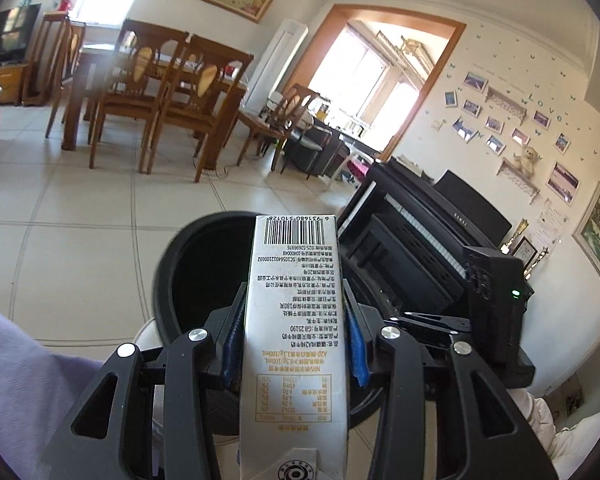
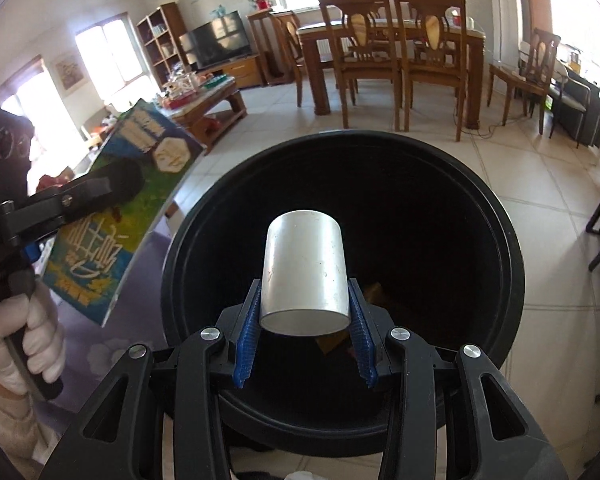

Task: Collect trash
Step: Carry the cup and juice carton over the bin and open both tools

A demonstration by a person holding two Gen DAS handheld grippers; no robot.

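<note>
My left gripper (image 1: 294, 312) is shut on a milk carton (image 1: 294, 308), white side with barcode facing the camera, held beside and above the black trash bin (image 1: 188, 264). The carton's green and blue face (image 2: 120, 216) shows in the right wrist view, with the left gripper (image 2: 72, 196) clamped on it left of the bin. My right gripper (image 2: 304, 300) is shut on a white paper cup (image 2: 304, 268), held over the open mouth of the trash bin (image 2: 496, 248). Some scraps lie dimly inside the bin.
A black piano (image 1: 420, 240) stands right of the bin. A wooden dining table with chairs (image 2: 392, 56) stands across the tiled floor. A low coffee table (image 2: 204, 96) with clutter and a TV (image 2: 220, 38) are at left. A purple rug (image 2: 112, 344) lies below the bin.
</note>
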